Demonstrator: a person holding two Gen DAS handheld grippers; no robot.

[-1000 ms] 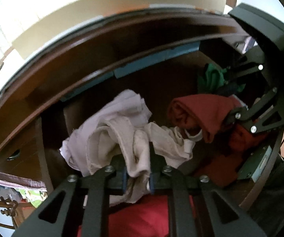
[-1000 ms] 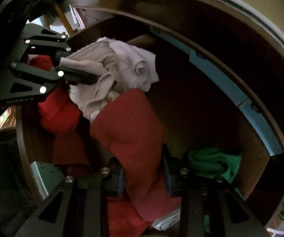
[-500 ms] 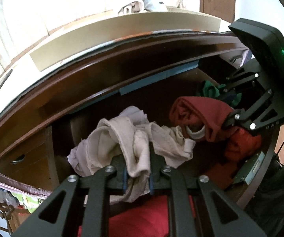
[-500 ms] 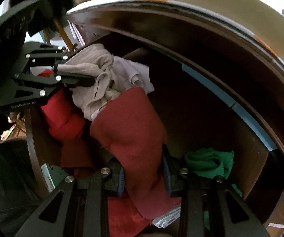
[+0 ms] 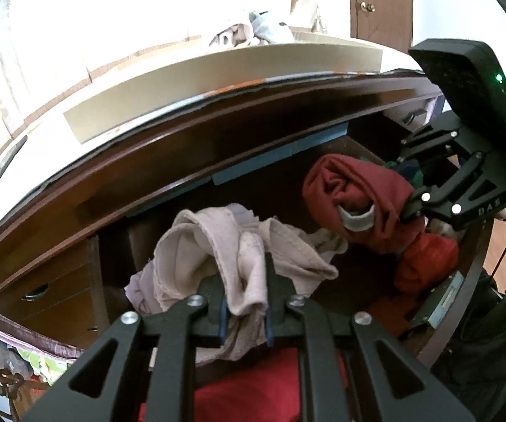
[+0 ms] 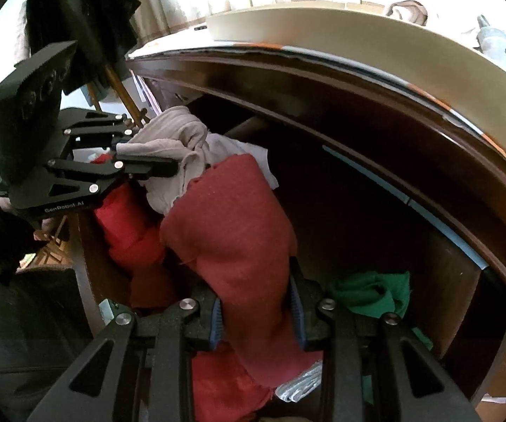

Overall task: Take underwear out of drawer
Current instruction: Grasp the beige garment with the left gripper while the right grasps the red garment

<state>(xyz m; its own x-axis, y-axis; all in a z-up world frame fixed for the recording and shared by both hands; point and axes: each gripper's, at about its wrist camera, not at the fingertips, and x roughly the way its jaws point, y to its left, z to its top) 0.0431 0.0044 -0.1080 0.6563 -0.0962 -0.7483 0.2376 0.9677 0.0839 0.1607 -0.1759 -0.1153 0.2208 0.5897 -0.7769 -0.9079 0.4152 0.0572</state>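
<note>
My left gripper (image 5: 244, 302) is shut on pale beige underwear (image 5: 217, 249), held above the open dark wooden drawer (image 5: 354, 281). My right gripper (image 6: 256, 299) is shut on dark red underwear (image 6: 231, 232), also lifted over the drawer. In the left wrist view the right gripper (image 5: 407, 207) shows at the right with the red underwear (image 5: 362, 190) bunched in it. In the right wrist view the left gripper (image 6: 168, 168) shows at the left holding the beige underwear (image 6: 179, 140). The two garments touch.
Bright red cloth (image 6: 126, 218) and a green garment (image 6: 372, 292) lie in the drawer. The desk's front rail (image 5: 217, 140) curves over the drawer, with a cream board (image 5: 200, 81) on top. Smaller drawers (image 5: 42, 288) sit at the left.
Both grippers have risen and pulled back with their garments; more of the desk top and room shows above the drawer. The red underwear now hangs higher.
</note>
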